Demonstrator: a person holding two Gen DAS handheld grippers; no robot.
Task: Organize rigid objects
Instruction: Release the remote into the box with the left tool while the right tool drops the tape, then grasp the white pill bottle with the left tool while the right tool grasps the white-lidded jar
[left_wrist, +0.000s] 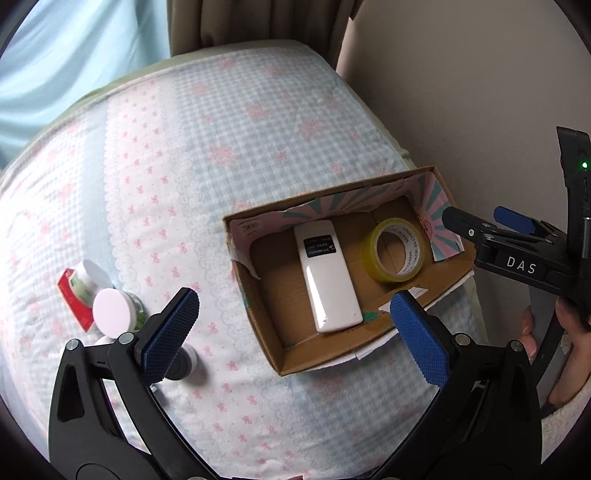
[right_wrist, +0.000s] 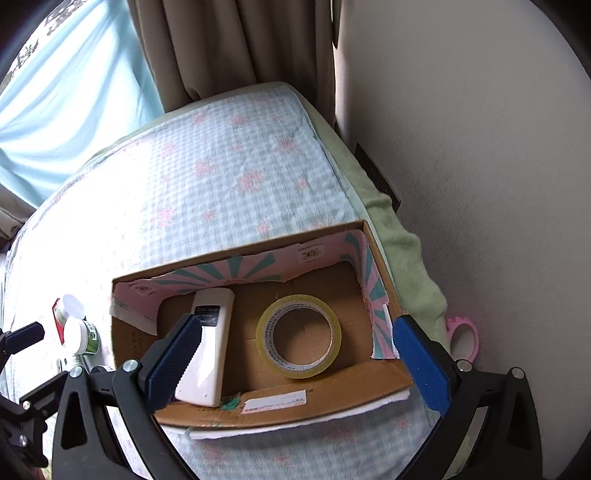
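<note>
An open cardboard box lies on the bed. Inside it lie a white remote and a roll of yellow tape. Left of the box lie two white-lidded jars, a red packet and a small white round thing. My left gripper is open and empty above the box's near left corner. My right gripper is open and empty above the box; it shows in the left wrist view at the box's right end.
The bed has a blue checked cover with pink bows. A wall runs close along the right. Curtains hang at the far end. A pink object lies between bed and wall.
</note>
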